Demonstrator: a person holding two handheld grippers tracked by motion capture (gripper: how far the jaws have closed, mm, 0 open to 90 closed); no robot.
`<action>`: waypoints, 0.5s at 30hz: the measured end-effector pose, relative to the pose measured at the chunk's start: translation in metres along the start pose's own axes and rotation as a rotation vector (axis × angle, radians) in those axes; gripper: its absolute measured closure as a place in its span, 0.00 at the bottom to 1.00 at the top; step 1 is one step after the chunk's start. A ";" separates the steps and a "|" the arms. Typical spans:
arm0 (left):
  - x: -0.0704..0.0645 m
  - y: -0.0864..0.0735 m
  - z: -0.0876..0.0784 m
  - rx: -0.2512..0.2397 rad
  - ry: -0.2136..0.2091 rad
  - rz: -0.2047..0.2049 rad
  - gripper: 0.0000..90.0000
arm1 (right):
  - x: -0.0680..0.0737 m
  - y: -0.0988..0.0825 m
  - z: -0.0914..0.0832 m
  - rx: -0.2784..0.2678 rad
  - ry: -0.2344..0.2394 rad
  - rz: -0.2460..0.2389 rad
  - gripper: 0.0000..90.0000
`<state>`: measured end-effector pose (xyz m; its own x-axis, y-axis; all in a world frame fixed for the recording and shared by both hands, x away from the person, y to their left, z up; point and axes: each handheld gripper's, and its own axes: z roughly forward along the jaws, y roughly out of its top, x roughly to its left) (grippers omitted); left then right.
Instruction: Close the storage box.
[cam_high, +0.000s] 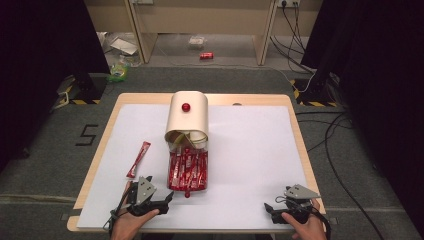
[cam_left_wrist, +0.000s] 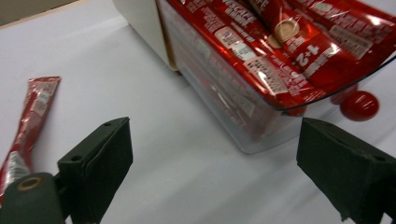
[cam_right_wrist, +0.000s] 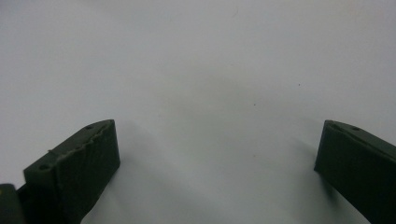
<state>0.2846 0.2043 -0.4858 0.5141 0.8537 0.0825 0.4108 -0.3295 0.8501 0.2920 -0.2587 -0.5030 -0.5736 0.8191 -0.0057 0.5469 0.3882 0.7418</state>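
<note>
Left claw (cam_high: 170, 197) spread, empty, near clear drawer (cam_high: 188, 172) of red sachets | right claw (cam_high: 270, 207) spread, empty, over white bench (cam_high: 250, 150)

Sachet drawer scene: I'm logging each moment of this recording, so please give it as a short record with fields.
container: beige box with a red knob on top, at the middle of the white sheet
drawer: clear drawer, pulled out toward the person, full of red sachets
loose item: one red sachet lying on the sheet, left of the drawer
left gripper: open, nothing between the jaws, near the drawer's front left corner
right gripper: open, resting over bare sheet at the near right
</note>
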 end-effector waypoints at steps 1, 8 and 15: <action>0.001 0.000 0.001 -0.004 -0.002 -0.007 0.11 | 0.000 0.000 0.000 0.000 0.000 0.001 0.00; 0.005 0.007 0.005 -0.020 -0.007 -0.031 0.11 | 0.000 0.000 0.000 -0.002 0.001 0.000 0.00; 0.009 0.013 0.010 -0.038 -0.009 -0.074 0.13 | 0.000 0.000 0.000 -0.002 0.001 0.000 0.00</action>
<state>0.3020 0.2037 -0.4787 0.4898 0.8717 0.0143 0.4192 -0.2498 0.8728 0.2918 -0.2589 -0.5032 -0.5743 0.8186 -0.0051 0.5455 0.3873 0.7433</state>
